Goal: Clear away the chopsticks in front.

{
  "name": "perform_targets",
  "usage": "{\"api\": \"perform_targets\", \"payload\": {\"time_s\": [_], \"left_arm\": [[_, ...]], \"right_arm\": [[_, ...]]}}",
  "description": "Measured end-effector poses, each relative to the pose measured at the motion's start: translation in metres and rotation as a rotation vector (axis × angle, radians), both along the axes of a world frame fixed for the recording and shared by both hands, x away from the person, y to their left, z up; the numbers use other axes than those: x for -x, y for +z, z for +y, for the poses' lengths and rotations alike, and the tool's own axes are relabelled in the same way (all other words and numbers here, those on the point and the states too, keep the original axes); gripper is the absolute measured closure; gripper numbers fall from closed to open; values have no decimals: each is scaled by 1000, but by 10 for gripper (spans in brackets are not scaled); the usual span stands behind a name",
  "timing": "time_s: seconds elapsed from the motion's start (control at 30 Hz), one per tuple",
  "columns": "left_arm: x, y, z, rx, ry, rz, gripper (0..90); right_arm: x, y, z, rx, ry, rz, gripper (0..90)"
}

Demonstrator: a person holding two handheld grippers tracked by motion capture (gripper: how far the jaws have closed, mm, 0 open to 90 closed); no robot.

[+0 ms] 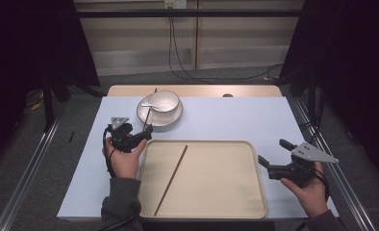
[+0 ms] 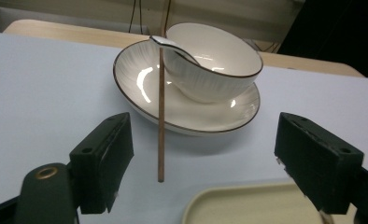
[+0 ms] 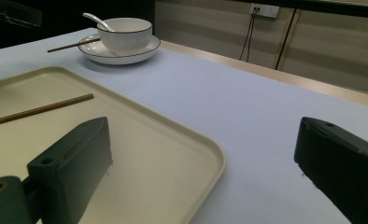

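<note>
A white bowl (image 1: pixel 163 101) stands on a white plate (image 1: pixel 172 120) at the far middle of the table, with a white spoon (image 1: pixel 149 105) in it. One brown chopstick (image 1: pixel 148 115) leans on the plate's left rim; its near end reaches the table. A second chopstick (image 1: pixel 172 178) lies slantwise in the beige tray (image 1: pixel 216 192). My left gripper (image 1: pixel 144 132) is open by the tray's far left corner. In the left gripper view the leaning chopstick (image 2: pixel 161 126) lies between the spread jaws, untouched. My right gripper (image 1: pixel 274 151) is open and empty at the tray's right edge.
The light blue table (image 1: pixel 235 118) has bare room right of the plate and around the tray. A wooden strip (image 1: pixel 197 90) runs along its far edge. Metal rails (image 1: pixel 29 163) flank the table on both sides, and cables (image 1: pixel 178 57) hang behind it.
</note>
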State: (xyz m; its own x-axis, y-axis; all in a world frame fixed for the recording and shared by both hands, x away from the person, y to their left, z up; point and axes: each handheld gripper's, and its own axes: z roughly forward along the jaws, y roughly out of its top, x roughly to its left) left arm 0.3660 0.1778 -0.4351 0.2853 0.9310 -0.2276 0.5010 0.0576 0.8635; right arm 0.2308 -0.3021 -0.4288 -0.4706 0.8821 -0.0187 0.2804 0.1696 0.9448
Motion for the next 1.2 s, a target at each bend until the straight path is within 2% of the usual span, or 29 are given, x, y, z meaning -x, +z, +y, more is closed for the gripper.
{"api": "perform_targets", "payload": {"time_s": [0.2,0.43,0.53,0.6,0.73,0.8,0.9,1.0,1.13,1.2], "left_arm": [[-21,-7,7,-22,-16,-26,144],[-42,-12,13,-55,-14,-9,89],[-51,-14,14,-68,-20,15,80],[-57,-17,13,-94,-25,27,68],[-71,-26,11,-92,-20,69,63],[-76,-30,10,-115,-12,68,72],[-82,-32,8,-117,-12,63,104],[-87,-33,6,-145,-21,52,137],[-89,-37,4,-171,-37,43,253],[-90,-38,3,-170,-31,45,285]], "right_arm": [[0,0,0,3,3,0,35],[0,0,0,3,4,1,34],[-1,-1,0,6,3,3,34],[0,0,0,7,3,4,34],[0,0,0,9,4,4,35],[-1,0,0,8,4,4,34],[0,0,-1,6,2,4,34],[-1,-1,-1,2,4,10,34],[-1,-1,-1,4,5,10,34],[0,-1,-1,4,4,10,34]]}}
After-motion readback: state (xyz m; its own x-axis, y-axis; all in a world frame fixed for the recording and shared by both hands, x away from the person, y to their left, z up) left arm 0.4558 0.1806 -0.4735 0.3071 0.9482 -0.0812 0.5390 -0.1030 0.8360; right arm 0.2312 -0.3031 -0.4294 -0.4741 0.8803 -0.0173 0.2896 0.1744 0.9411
